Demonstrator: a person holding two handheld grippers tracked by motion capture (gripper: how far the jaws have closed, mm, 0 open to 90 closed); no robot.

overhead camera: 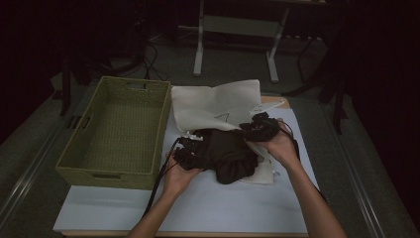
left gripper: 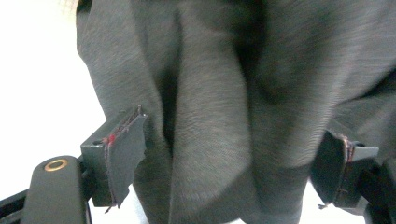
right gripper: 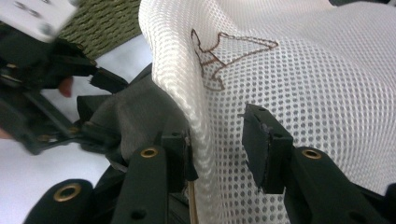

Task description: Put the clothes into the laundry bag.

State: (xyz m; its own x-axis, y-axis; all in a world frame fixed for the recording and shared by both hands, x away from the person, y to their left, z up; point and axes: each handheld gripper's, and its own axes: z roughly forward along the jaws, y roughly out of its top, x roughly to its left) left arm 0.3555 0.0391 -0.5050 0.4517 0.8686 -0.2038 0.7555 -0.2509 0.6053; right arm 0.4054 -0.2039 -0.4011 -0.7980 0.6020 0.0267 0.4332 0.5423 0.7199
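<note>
Two grippers working at a dark grey garment (overhead camera: 225,156) lying on a white mesh bag (overhead camera: 218,104) beside the wicker basket (overhead camera: 116,131). Left gripper (left gripper: 229,163) standing spread around grey folds; right gripper (right gripper: 217,149) straddling mesh, pads apart.
</note>
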